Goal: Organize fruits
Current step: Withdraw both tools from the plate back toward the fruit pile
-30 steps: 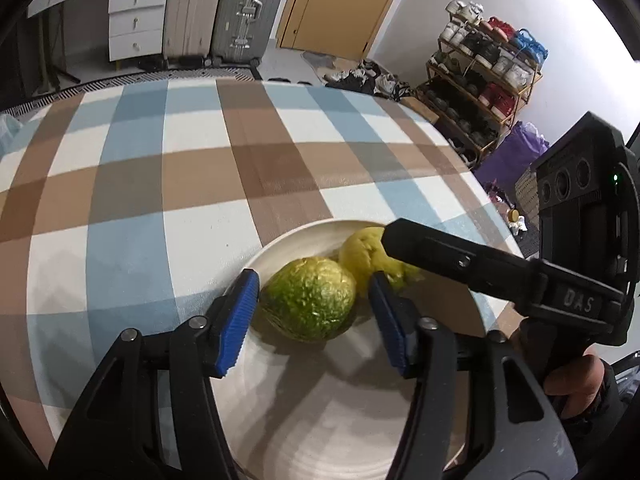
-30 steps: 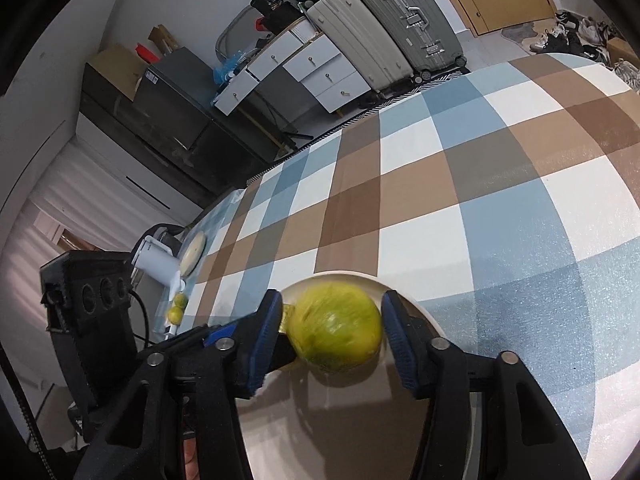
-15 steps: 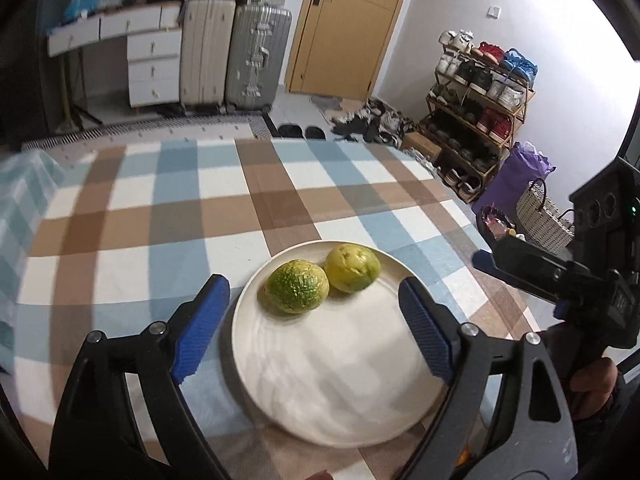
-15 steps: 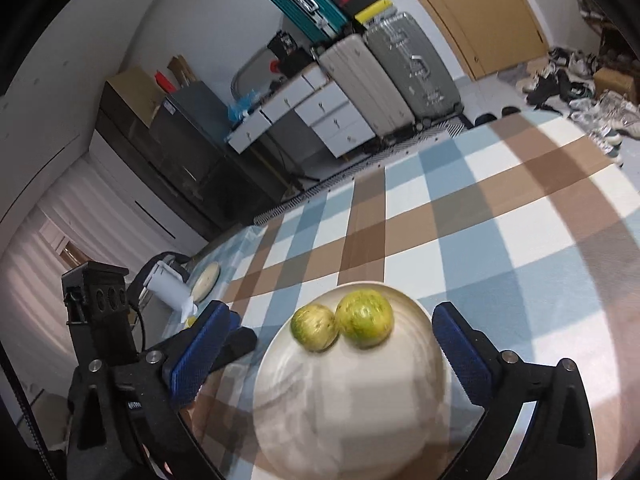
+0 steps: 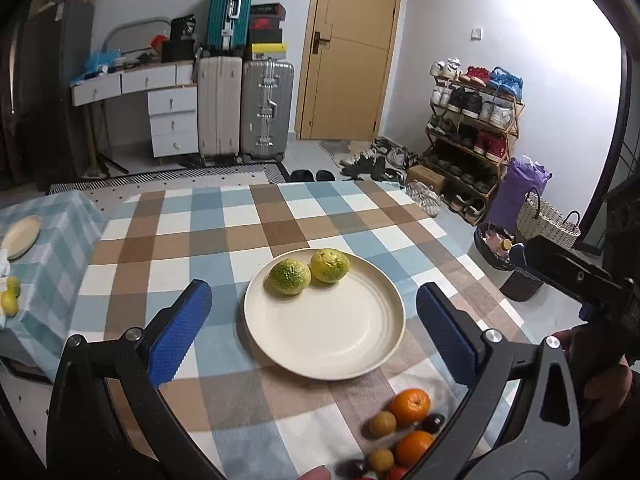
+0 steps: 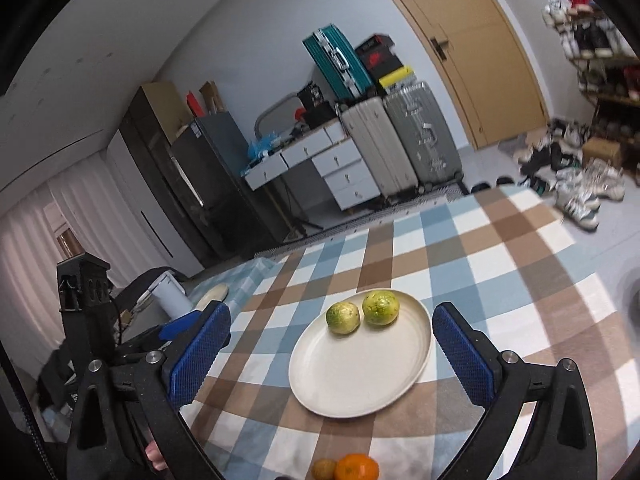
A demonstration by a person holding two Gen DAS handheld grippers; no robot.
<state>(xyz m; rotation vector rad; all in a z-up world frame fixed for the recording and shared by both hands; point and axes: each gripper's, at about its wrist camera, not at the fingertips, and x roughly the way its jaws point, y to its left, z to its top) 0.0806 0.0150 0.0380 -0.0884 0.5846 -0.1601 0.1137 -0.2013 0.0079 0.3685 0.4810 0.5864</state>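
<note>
Fruit could roll: two bumpy green-yellow citrus fruits (image 5: 308,271) sit touching at the far rim of the round cream plate (image 5: 324,354). Left gripper (image 5: 310,326) and right gripper (image 6: 330,346), jaws just spread wide, hold nothing. Small orange and brown fruits (image 5: 400,426) wait nearby, easily bumped.

Wooden door (image 5: 349,50), suitcases (image 5: 244,106) — shoe rack (image 5: 474,120)

No text, label, brand or number can be read in either view. A red mark on the dark box (image 6: 374,56) stacked above the suitcases, upper centre of the right wrist view, is too blurred to make out.
</note>
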